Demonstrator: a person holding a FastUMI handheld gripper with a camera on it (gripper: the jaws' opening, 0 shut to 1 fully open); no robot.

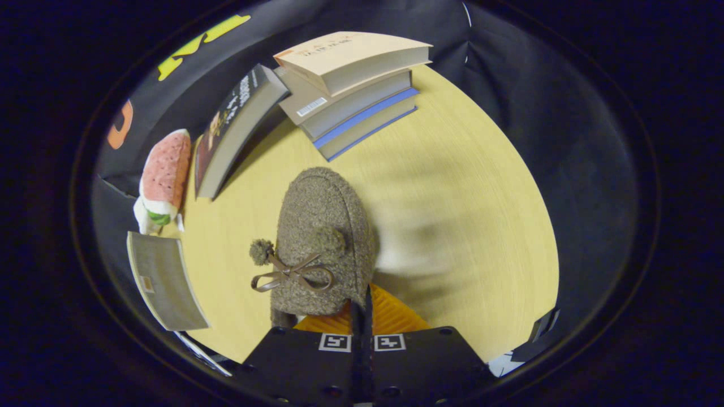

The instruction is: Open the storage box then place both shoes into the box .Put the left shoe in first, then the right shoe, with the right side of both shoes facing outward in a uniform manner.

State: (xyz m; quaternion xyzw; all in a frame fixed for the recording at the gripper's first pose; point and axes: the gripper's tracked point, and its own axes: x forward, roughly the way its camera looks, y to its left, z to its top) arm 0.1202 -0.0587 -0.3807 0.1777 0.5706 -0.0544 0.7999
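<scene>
Right now the gripper (362, 316) has its two fingers pressed together with barely a gap, pinching the heel edge of a fuzzy brown shoe (322, 237) with a bow and pompom. Shoe hangs just ahead of the fingers, toe pointing away, over the middle of the wooden table (469, 186). Stacked books (350, 85) sit at the far edge; a watermelon plush (164, 175) sits by the left edge.

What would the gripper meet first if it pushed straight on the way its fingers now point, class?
The gripper, its fingers closed together, points at the fuzzy brown shoe just ahead. It would likely meet the shoe's heel end first; whether it already touches is unclear.
</scene>
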